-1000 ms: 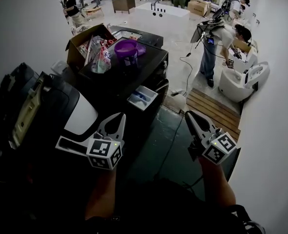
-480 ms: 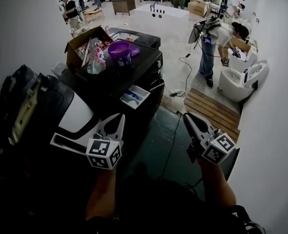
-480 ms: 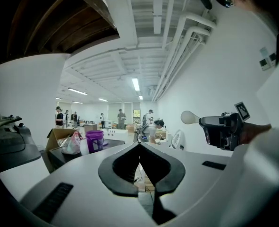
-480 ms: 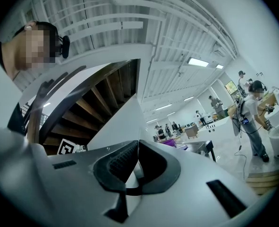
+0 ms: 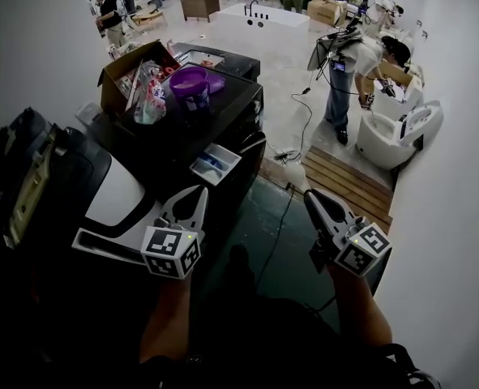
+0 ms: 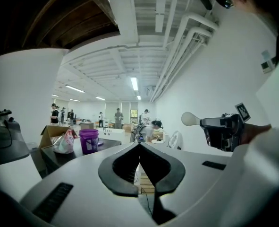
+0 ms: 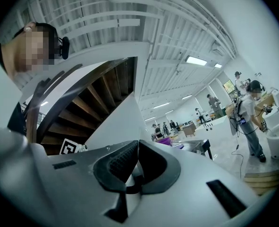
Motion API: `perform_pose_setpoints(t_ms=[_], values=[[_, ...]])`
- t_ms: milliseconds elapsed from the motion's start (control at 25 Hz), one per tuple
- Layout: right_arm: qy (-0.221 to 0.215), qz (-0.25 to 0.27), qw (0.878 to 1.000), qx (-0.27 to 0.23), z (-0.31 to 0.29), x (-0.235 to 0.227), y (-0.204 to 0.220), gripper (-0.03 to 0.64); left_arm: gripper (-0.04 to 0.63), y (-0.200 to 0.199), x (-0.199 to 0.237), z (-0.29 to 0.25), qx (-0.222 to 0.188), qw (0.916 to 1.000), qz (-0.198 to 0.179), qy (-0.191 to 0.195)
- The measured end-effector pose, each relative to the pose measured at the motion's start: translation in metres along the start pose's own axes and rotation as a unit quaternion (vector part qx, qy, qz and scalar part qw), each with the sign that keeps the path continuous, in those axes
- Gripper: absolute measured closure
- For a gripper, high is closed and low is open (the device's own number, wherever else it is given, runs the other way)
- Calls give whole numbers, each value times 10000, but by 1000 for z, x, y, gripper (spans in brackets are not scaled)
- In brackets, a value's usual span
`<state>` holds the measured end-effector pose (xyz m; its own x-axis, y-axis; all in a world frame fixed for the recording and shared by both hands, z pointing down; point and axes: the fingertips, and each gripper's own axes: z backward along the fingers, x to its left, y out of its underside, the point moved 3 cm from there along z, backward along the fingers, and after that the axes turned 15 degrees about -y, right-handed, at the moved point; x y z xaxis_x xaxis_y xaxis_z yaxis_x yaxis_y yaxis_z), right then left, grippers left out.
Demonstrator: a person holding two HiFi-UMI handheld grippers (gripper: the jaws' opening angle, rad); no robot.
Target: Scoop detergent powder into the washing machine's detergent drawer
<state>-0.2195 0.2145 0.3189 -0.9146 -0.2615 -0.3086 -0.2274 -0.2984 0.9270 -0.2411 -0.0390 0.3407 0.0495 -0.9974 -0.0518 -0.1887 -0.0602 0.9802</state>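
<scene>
Left gripper and right gripper: jaws clenched on nothing, well apart from the open detergent drawer. Risk: a hasty reach could knock the protruding drawer

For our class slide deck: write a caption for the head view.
Left tongs and right tongs, both shut and empty, hover short of the open detergent drawer of the washing machine.

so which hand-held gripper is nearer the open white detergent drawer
Left. The left hand-held gripper is just short of the open white detergent drawer; the right hand-held gripper is farther off to its right.
</scene>
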Motion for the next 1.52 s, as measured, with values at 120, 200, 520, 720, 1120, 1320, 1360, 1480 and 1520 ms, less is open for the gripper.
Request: perform_pose_setpoints(t_ms=[120, 200, 520, 720, 1120, 1320, 1360, 1480, 1520], values=[[62, -4, 10000, 26, -5, -15, -1, 595, 587, 3, 2, -20, 13, 10000, 46, 59], [95, -20, 9999, 41, -12, -28, 0, 595, 586, 4, 6, -36, 25, 9999, 66, 95], [183, -95, 9997, 150, -63, -92, -1, 595, 587, 0, 39, -114, 54, 9998, 138, 130], [249, -127, 9993, 258, -109, -135, -8, 595, 588, -13, 73, -166, 22, 9998, 143, 122], [171, 31, 9989, 433, -216, -203, -23, 595, 586, -38, 139, -245, -169, 9997, 96, 172], [-64, 21, 9981, 614, -248, -215, -17, 595, 586, -35, 151, -264, -73, 9997, 125, 210], [-97, 16, 9980, 617, -252, -217, -17, 595, 587, -35, 152, -267, -56, 9997, 128, 203], [-131, -50, 9980, 623, -262, -226, -16, 595, 586, -35, 155, -274, 12, 9997, 151, 171], [-143, -75, 9979, 628, -265, -230, -15, 595, 586, -35, 156, -277, 35, 9998, 152, 156]])
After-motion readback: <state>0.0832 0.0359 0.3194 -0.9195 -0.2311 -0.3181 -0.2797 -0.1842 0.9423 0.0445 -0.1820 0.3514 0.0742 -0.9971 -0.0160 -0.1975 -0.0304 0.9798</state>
